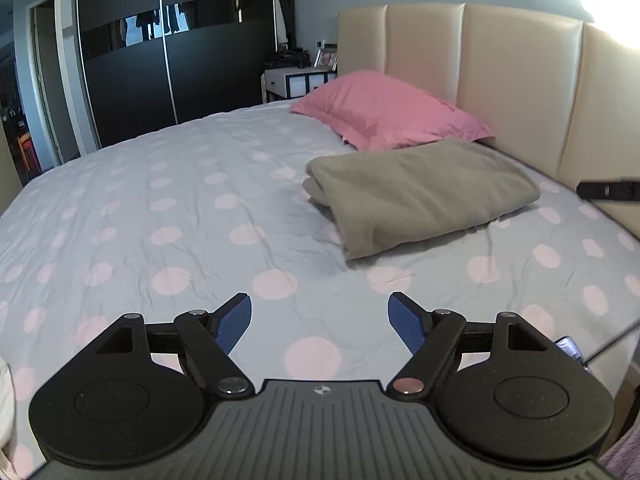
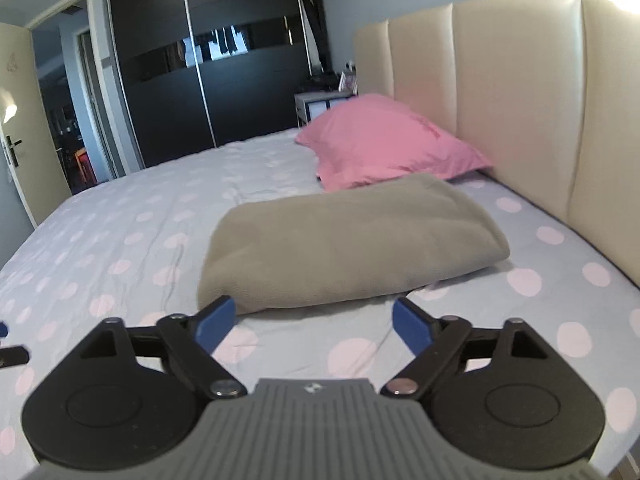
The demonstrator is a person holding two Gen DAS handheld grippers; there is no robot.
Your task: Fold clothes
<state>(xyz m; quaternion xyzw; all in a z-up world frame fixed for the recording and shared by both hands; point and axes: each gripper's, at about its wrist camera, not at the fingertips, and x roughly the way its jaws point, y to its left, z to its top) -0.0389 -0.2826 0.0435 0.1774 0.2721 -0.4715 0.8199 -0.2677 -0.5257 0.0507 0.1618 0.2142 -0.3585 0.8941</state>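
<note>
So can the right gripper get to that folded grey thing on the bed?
Probably yes. The right gripper is open and empty, and the folded grey cloth lies just ahead on the bed, with only bare sheet between them.

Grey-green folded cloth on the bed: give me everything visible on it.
The folded cloth is a soft, fleece-like grey-green bundle, folded into a thick rectangle with stacked layers showing at one end in the left wrist view. It lies flat on the polka-dot bedsheet, just in front of the pink pillow, near the cream headboard. Neither gripper touches it.
</note>
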